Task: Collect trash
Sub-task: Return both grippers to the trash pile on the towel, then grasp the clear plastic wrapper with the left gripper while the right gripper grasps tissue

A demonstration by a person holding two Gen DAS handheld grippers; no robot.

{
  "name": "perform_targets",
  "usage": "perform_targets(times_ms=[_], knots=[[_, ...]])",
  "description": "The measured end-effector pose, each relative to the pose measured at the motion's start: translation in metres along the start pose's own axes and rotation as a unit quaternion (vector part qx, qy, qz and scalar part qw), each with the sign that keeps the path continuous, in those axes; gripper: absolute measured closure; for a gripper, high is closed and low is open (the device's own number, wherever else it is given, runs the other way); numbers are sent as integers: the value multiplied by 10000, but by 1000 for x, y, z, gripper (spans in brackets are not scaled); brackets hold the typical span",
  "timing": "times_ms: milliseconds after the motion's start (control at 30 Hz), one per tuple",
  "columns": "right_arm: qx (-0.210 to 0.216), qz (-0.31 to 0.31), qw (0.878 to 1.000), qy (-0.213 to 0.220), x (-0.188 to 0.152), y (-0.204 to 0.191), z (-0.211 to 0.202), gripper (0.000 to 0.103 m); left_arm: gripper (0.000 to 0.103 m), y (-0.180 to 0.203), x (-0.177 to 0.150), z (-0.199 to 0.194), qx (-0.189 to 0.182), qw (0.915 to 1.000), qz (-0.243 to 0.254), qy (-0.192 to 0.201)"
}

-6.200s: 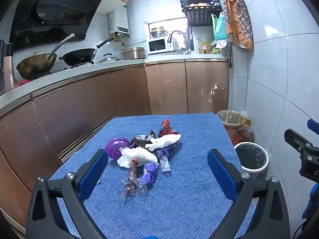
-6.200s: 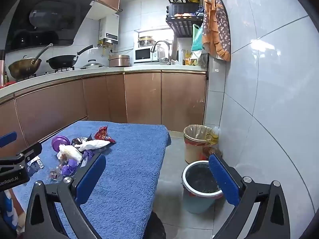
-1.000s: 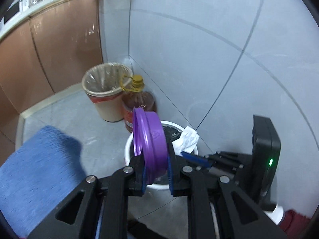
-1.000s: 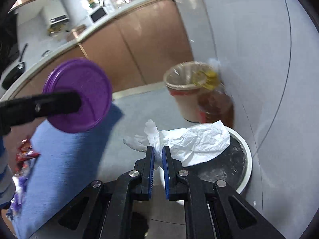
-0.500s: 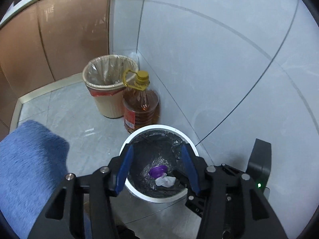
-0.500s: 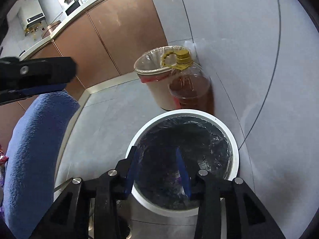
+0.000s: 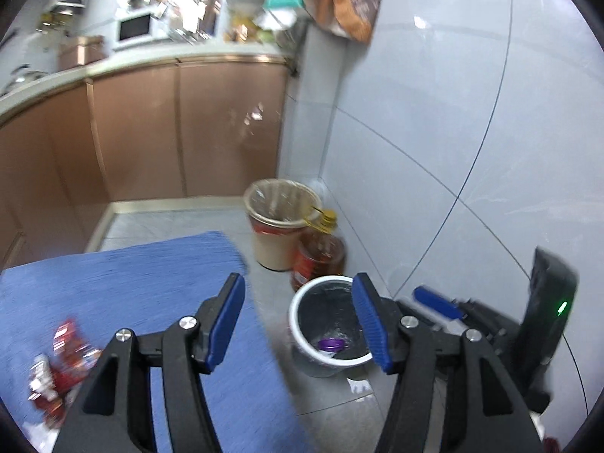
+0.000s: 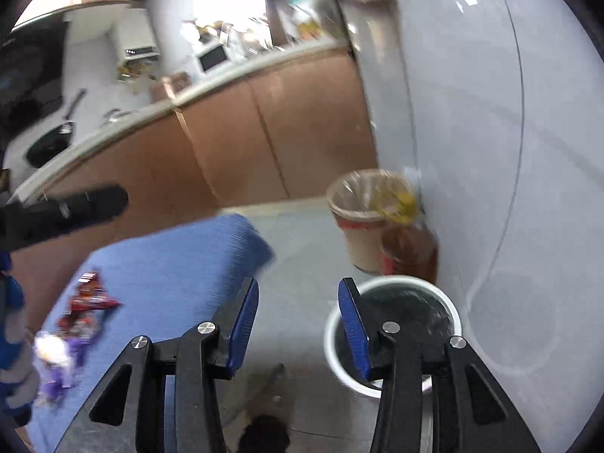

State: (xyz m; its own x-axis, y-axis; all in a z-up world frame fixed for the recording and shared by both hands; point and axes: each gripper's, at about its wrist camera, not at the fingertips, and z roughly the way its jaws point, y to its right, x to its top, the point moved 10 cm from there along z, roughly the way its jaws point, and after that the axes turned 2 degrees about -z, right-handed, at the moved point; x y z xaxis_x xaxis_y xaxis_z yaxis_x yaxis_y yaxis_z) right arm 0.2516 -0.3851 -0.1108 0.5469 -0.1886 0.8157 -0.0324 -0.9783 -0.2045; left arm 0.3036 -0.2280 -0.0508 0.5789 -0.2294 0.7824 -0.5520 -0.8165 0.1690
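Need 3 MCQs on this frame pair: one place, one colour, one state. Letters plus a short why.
1. Where is the purple lid?
A. on the blue cloth
B. inside the white-rimmed bin
C. between the left gripper's pads

2. What colour is the cloth on the table?
A. blue
B. green
C. grey

3. What is between the pads of the right gripper?
A. a white tissue
B. a red wrapper
C. nothing

Answers:
1 B: the left wrist view shows the lid lying at the bottom of the black-lined bin.
2 A: both views show blue terry cloth.
3 C: its jaws are opening with only floor and bin behind the gap; the red wrappers lie on the cloth.
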Motion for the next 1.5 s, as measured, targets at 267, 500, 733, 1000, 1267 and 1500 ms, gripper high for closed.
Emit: perform_targets(times_ms=[267,500,733,1000,1267,1500], knots=[[726,-695,9940,434,23,-109,-69,58,46,-79,-47,-124,696,9964,-227,418],[1320,-1180,9826,568,21,-187,-107,58,46,-159,-94,-216,1462,9854,-618,614],[1778,-1552,9705,486,7,-243,-120,58,46,-207,-130,-274,1896,9741,-957,779],[2089,-2048,9559,244,-22,-292,-125,58,46,-224,-176,-261,1893,9728,-1249,476],[2305,-2244,9462,-336,-60,-316,-82,58,46,-243,-228,-196,1807,9719,-1471,-332],[2427,-2258,9392,-892,-91,-326,-33,58,51,-254,-248,-140,1530,9709,-1575,-959]])
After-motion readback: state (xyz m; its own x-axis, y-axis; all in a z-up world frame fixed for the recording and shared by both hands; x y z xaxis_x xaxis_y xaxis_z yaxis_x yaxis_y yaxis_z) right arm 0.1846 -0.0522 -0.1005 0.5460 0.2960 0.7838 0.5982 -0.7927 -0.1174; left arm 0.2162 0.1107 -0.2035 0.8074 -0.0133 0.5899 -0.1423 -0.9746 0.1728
